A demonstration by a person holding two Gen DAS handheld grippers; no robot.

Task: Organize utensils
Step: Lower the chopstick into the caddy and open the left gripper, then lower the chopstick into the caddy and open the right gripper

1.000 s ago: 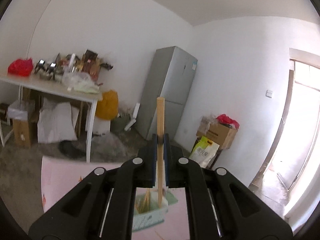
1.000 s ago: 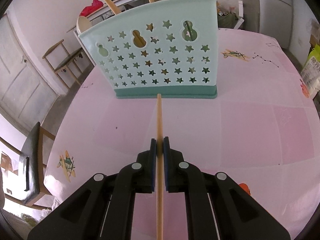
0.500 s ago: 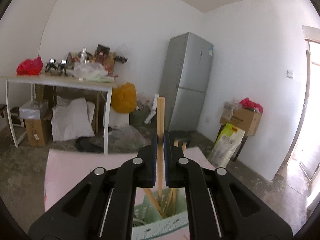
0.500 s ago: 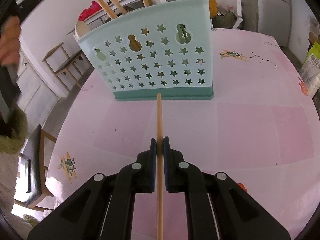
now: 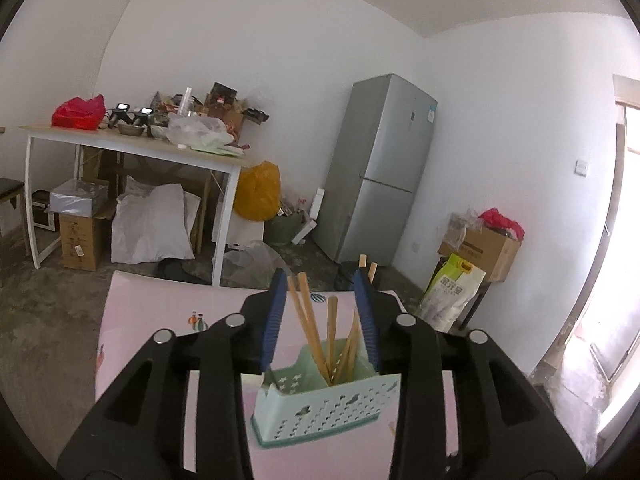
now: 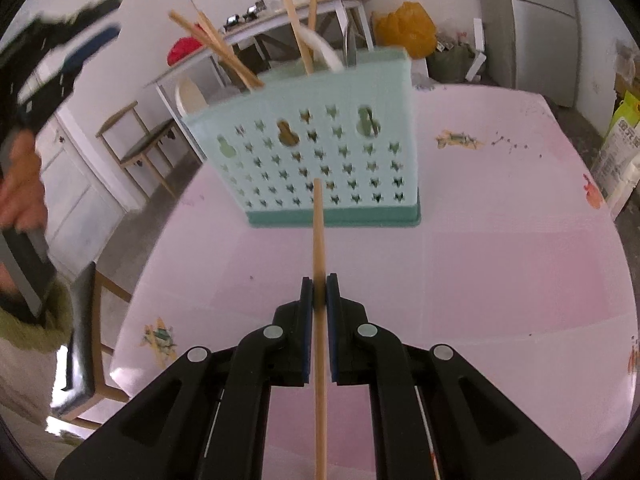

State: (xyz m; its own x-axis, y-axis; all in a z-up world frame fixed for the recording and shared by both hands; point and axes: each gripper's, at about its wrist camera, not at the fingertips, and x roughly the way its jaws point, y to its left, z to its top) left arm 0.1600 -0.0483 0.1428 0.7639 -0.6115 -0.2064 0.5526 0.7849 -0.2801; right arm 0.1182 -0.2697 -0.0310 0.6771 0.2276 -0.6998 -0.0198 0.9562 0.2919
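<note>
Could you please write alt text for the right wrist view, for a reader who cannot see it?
The right gripper is shut on a wooden chopstick pointing at a mint-green star-perforated utensil holder on a pink table. More chopsticks stand in the holder, and the blurred left gripper is at upper left.

A lived-in home room, used for both eating and storage.

A domestic setting is indicated by a grey two-door fridge (image 5: 380, 164) set against white walls, a pink-covered desk (image 6: 480, 264) on which a mint utensil caddy (image 6: 320, 152) is stood, and a wooden chair (image 6: 136, 140) beside it. A white side table (image 5: 132, 148) is piled with bags and clutter, and cardboard boxes (image 5: 484, 248) and sacks are kept on a bare concrete floor (image 5: 48, 312).
</note>
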